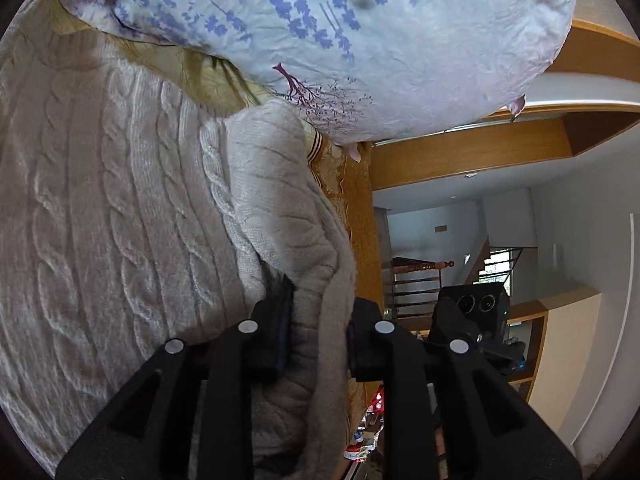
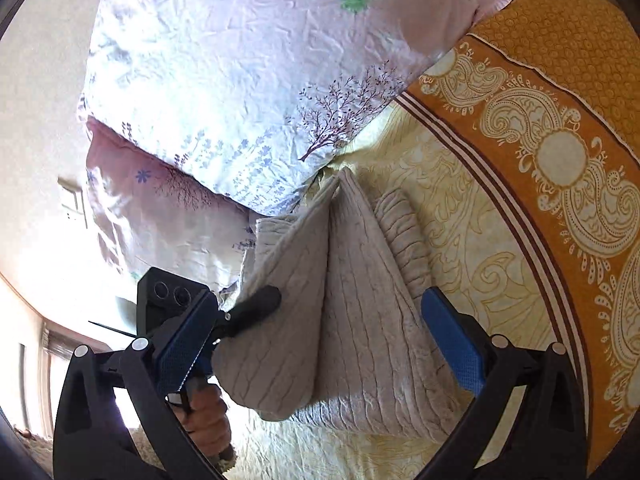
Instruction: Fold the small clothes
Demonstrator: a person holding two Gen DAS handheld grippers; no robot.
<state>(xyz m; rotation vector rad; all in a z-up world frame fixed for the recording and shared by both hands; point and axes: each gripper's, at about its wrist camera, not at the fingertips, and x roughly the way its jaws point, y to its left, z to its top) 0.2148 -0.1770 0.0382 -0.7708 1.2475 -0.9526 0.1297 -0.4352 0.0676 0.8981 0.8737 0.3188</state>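
Observation:
A cream cable-knit sweater [image 1: 120,208] lies on the bed and fills the left of the left wrist view. My left gripper [image 1: 316,316] is shut on a bunched fold of it and lifts that fold. In the right wrist view the same sweater [image 2: 360,320] hangs as a raised fold between my open right gripper's [image 2: 316,344] blue pads [image 2: 452,344], with gaps on both sides. The left gripper [image 2: 248,312] shows there too, pinching the sweater's left edge.
A floral pillow [image 1: 360,32] lies just beyond the sweater, also in the right wrist view [image 2: 240,80]. The yellow paisley bedspread [image 2: 480,220] with its orange border [image 2: 560,152] extends right. The bed's edge and a room with stairs [image 1: 420,280] lie right of the left gripper.

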